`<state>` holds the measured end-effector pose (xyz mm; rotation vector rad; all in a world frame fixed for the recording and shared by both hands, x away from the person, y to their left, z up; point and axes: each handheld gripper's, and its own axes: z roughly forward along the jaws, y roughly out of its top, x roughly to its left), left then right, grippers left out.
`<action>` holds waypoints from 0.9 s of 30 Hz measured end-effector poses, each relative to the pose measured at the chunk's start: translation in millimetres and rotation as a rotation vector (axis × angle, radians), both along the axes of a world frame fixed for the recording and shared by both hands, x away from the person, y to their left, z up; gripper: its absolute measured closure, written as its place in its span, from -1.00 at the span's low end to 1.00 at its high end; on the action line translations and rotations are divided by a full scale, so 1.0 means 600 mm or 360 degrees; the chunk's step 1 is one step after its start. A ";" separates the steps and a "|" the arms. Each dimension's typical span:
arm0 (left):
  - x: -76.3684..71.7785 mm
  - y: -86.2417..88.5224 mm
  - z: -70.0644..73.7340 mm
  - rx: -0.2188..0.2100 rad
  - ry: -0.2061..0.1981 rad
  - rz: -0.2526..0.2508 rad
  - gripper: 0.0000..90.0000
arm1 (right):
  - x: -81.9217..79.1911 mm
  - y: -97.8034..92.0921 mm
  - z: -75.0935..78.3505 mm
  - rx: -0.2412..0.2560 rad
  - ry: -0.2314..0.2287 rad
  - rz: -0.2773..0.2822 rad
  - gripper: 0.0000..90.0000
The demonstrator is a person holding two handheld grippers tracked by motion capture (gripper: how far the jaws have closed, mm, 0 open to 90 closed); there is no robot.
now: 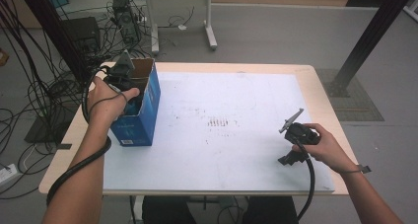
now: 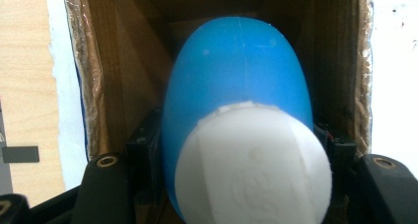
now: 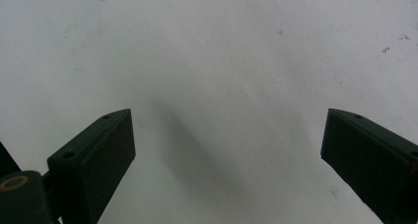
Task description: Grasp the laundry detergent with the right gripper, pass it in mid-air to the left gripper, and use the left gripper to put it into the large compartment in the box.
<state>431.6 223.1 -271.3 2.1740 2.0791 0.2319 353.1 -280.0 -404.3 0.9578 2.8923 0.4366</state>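
A blue cardboard box (image 1: 141, 116) with an open top stands at the table's left edge. My left gripper (image 1: 129, 98) reaches down into it, shut on a blue bottle (image 2: 236, 81) with a white cap (image 2: 254, 165). In the left gripper view the bottle sits between the jaws inside the brown box interior (image 2: 123, 76). My right gripper (image 1: 291, 157) rests low over the white mat (image 1: 231, 95) at the right; its fingers (image 3: 101, 155) stand wide apart with nothing between them.
The white mat covers most of the wooden table (image 1: 315, 78) and carries small reddish marks (image 1: 219, 122) near its middle. Cables (image 1: 29, 86), a black box (image 1: 81, 34) and a table leg (image 1: 209, 21) lie on the floor beyond.
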 end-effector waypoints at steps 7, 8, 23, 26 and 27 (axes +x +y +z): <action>0.000 0.001 0.000 -0.0003 0.0001 0.0000 -0.17 | 0.000 -0.001 -0.001 0.0003 0.0000 -0.0002 -0.86; 0.000 0.001 -0.001 -0.0007 -0.0001 0.0006 -0.17 | -0.001 -0.002 -0.001 0.0006 -0.0002 -0.0004 -0.86; 0.001 0.001 -0.001 -0.0006 0.0005 0.0001 -0.17 | 0.001 -0.001 -0.003 0.0008 0.0001 -0.0006 -0.86; 0.002 0.001 -0.001 -0.0005 0.0005 0.0004 -0.17 | 0.001 -0.002 -0.004 0.0010 0.0002 -0.0011 -0.86; 0.002 0.001 -0.001 -0.0005 0.0005 0.0004 -0.17 | 0.001 -0.002 -0.003 0.0008 0.0001 -0.0011 -0.86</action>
